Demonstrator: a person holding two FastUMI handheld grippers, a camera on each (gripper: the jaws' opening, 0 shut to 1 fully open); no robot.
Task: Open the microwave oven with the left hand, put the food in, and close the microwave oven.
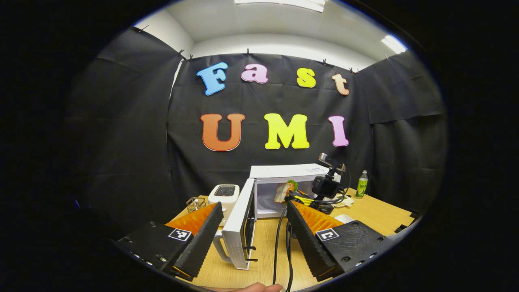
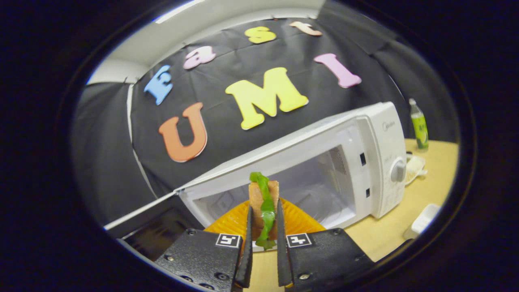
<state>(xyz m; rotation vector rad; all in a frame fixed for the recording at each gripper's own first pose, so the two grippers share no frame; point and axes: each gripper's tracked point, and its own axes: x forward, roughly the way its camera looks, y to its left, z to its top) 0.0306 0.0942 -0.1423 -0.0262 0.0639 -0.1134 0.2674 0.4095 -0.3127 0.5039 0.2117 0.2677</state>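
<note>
Hardly anything can be read. On the white box-shaped microwave oven, a small grey brand mark stands at the top of the control panel, toward 2 o'clock in the right gripper view; its letters are too small to read with certainty. Farther out at 2 o'clock, the green plastic bottle bears a label with pale lettering, too blurred to read. In the left gripper view a pale sticker on the oven's top, near 3 o'clock, is illegible. The left gripper and the right gripper each carry black-and-white square code markers with patterns only, no letters.
</note>
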